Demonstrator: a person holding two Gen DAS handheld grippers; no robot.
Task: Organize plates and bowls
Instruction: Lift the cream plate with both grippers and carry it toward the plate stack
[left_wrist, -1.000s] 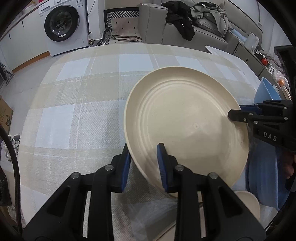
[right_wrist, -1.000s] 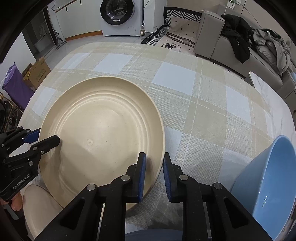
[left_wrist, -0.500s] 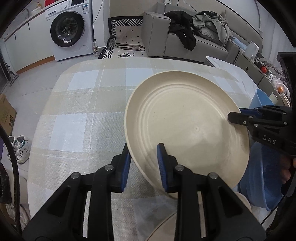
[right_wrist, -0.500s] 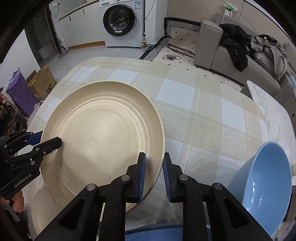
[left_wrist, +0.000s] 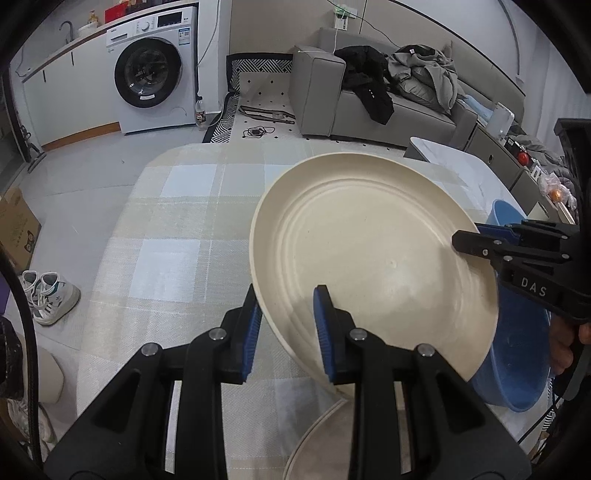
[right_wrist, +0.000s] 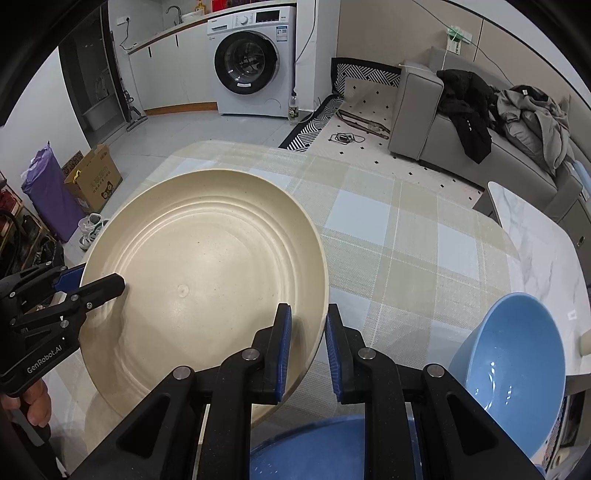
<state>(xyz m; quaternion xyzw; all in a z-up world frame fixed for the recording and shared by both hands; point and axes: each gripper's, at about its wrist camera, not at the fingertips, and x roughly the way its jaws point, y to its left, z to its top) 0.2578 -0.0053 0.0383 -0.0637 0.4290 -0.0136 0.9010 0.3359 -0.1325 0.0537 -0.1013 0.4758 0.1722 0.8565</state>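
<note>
We hold the cream plate (left_wrist: 373, 254) above the checked table (left_wrist: 166, 236), our left tool (left_wrist: 286, 325) pinching its left rim and our right tool (right_wrist: 308, 347) pinching the opposite rim, so the plate's width spans from one tool to the other. Its hollow face turns up toward us, and the plate tilts rather than lying flat. Right of the plate, a blue bowl (right_wrist: 517, 369) leans on its side, and another blue dish (left_wrist: 517, 365) lies under the plate's right rim.
</note>
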